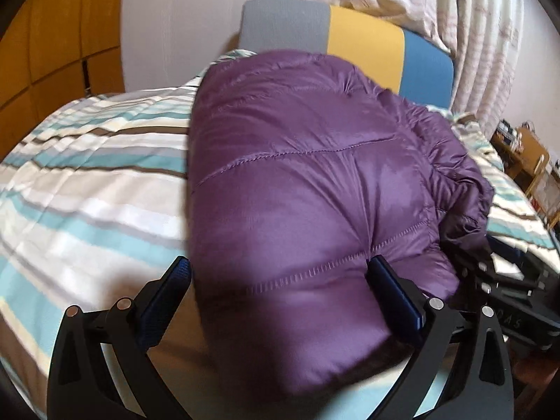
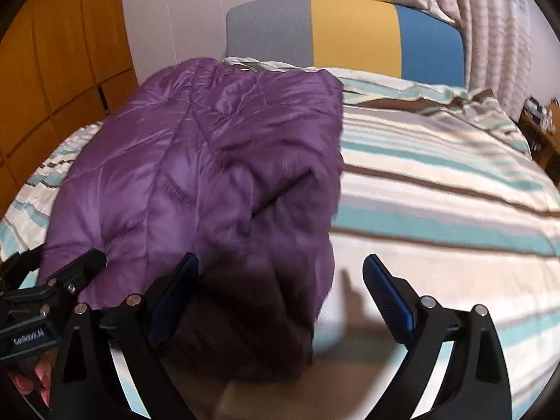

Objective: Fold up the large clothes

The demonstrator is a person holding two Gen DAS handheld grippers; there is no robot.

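A purple quilted puffer jacket (image 1: 308,182) lies folded in a long bundle on the striped bed (image 1: 87,182). My left gripper (image 1: 280,273) is open, its jaws wide apart around the jacket's near end; the right finger (image 1: 392,287) presses against the fabric. In the right wrist view the jacket (image 2: 196,175) lies left of centre. My right gripper (image 2: 280,273) is open over the jacket's near right edge, with its right finger (image 2: 385,290) over bare bedding. The left gripper's body (image 2: 52,290) shows at the lower left of the right wrist view.
A grey, yellow and blue headboard (image 2: 350,31) stands at the far end of the bed (image 2: 437,192). A wooden wardrobe (image 2: 52,70) is at the left, curtains (image 2: 490,17) at the right. A wooden side table (image 1: 525,161) with clutter stands beyond the bed's right side.
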